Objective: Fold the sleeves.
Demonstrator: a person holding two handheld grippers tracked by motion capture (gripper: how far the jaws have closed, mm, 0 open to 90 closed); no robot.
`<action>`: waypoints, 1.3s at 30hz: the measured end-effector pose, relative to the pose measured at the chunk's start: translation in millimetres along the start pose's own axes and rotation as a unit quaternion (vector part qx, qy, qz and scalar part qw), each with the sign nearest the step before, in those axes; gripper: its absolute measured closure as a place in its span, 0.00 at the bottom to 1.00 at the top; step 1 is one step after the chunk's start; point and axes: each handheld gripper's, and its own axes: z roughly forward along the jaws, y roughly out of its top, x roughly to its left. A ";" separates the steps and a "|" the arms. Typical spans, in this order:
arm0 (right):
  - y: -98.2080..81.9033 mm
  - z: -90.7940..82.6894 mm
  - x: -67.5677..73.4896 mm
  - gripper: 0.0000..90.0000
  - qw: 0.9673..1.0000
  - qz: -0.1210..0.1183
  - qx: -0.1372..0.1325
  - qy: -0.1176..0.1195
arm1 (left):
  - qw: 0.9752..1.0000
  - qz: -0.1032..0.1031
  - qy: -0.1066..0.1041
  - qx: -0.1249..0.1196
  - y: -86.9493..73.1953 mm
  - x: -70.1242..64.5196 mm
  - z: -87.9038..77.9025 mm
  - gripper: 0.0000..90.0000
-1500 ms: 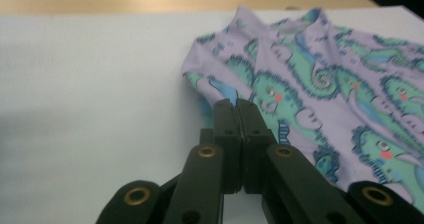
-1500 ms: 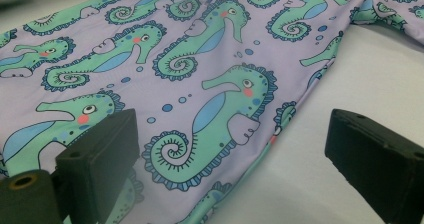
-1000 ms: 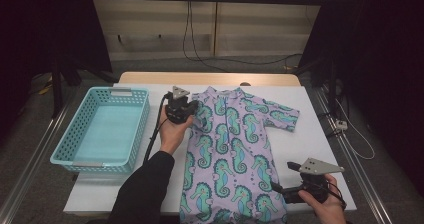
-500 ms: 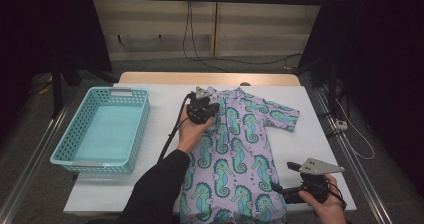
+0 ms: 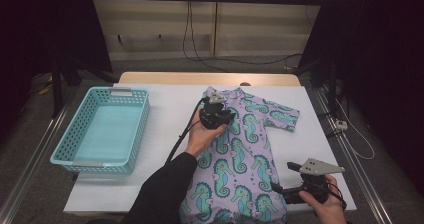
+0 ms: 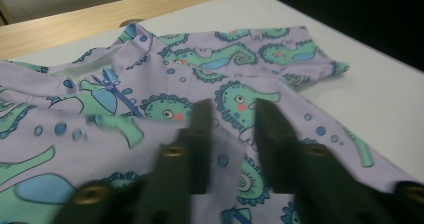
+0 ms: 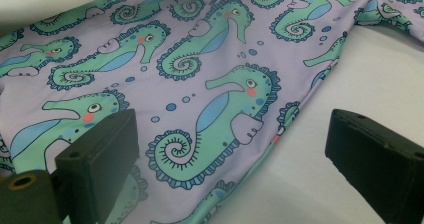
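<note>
A lilac garment (image 5: 235, 154) printed with green seahorses lies flat on the white table (image 5: 165, 109), neck at the far end. My left gripper (image 5: 225, 118) hovers low over its chest. In the left gripper view its jaws (image 6: 232, 109) have just been opening and stand a little apart, with a folded-over flap of the garment (image 6: 115, 124) lying loose against the left jaw. My right gripper (image 5: 278, 189) rests at the garment's near right edge. In the right gripper view its jaws (image 7: 235, 129) are spread wide over the hem of the garment (image 7: 200, 59), gripping nothing.
A turquoise plastic basket (image 5: 95, 166) stands on the table's left side. A wooden strip (image 5: 200, 78) runs along the table's far edge. Cables trail from both grippers, and dark curtains close in on either side.
My left hand has travelled right, from the garment's left edge onto its chest, bringing the left sleeve folded inward. The right hand has stayed put.
</note>
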 end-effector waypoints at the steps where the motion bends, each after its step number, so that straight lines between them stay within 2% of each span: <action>1: 0.0 0.1 -0.1 0.07 1.000 0.000 0.000 -0.001 | 1.000 -0.005 0.003 -0.003 0.5 2.0 -3.6 0.76; 5: 0.1 0.1 0.2 0.07 1.000 0.000 0.001 -0.002 | 1.000 -0.018 0.020 0.009 -3.8 14.5 -14.7 0.76; 7: 0.2 0.5 0.2 0.07 1.000 0.000 0.001 -0.002 | 0.999 -0.010 0.027 0.040 -10.5 19.4 -16.3 0.77; 9: 0.2 0.3 0.2 0.07 1.000 0.000 0.001 -0.002 | 0.998 -0.001 0.029 0.057 -20.0 21.6 -17.8 0.80; 11: 0.2 0.5 0.1 0.07 1.000 0.001 0.002 -0.003 | 0.998 -0.001 0.025 0.066 -28.2 22.5 -17.6 0.80; 15: 0.2 0.5 0.2 0.07 1.000 0.000 0.002 -0.004 | 0.994 0.025 0.008 0.102 -44.5 17.3 -14.1 0.71; 16: 0.2 0.5 0.1 0.07 1.000 0.000 0.002 -0.004 | 0.994 0.025 0.008 0.102 -44.5 17.3 -14.1 0.69; 17: 0.2 0.5 0.0 0.07 1.000 0.001 0.002 -0.004 | 0.992 0.045 0.007 0.117 -49.1 10.6 -12.8 0.69; 19: 0.2 0.8 0.0 0.07 1.000 0.000 0.003 -0.004 | 0.990 0.058 0.008 0.131 -52.5 5.4 -10.7 0.67; 21: 0.2 0.7 0.1 0.07 1.000 0.000 0.003 -0.004 | 0.988 0.080 0.024 0.130 -55.9 1.2 -8.7 0.66; 24: 0.2 0.6 0.5 0.07 1.000 0.000 0.003 -0.004 | 0.989 0.068 0.047 0.123 -54.9 2.8 -6.6 0.74; 27: 0.1 0.4 0.4 0.07 1.000 -0.002 0.002 -0.004 | 0.990 0.059 0.056 0.116 -54.8 5.8 -5.7 0.79; 31: 0.1 0.8 -0.1 0.07 1.000 0.000 0.003 -0.003 | 0.990 0.074 0.046 0.110 -56.3 6.8 -4.2 0.75; 33: 0.2 1.0 0.2 0.07 1.000 0.000 0.003 -0.003 | 0.990 0.072 0.047 0.111 -56.1 6.2 -3.5 0.74; 34: 0.3 0.8 0.3 0.07 1.000 0.000 0.003 -0.003 | 0.990 0.076 0.047 0.113 -55.6 5.0 -3.3 0.77; 36: 0.3 0.8 0.4 0.07 1.000 0.000 0.003 -0.003 | 0.988 0.082 0.054 0.115 -55.2 2.2 -2.7 0.94; 37: 0.3 1.0 0.4 0.07 1.000 0.000 0.003 -0.003 | 0.988 0.080 0.059 0.116 -54.3 1.3 -2.2 0.95; 39: 0.4 1.0 0.5 0.07 1.000 -0.001 0.003 -0.003 | 0.989 0.074 0.054 0.113 -54.1 1.9 -2.0 0.96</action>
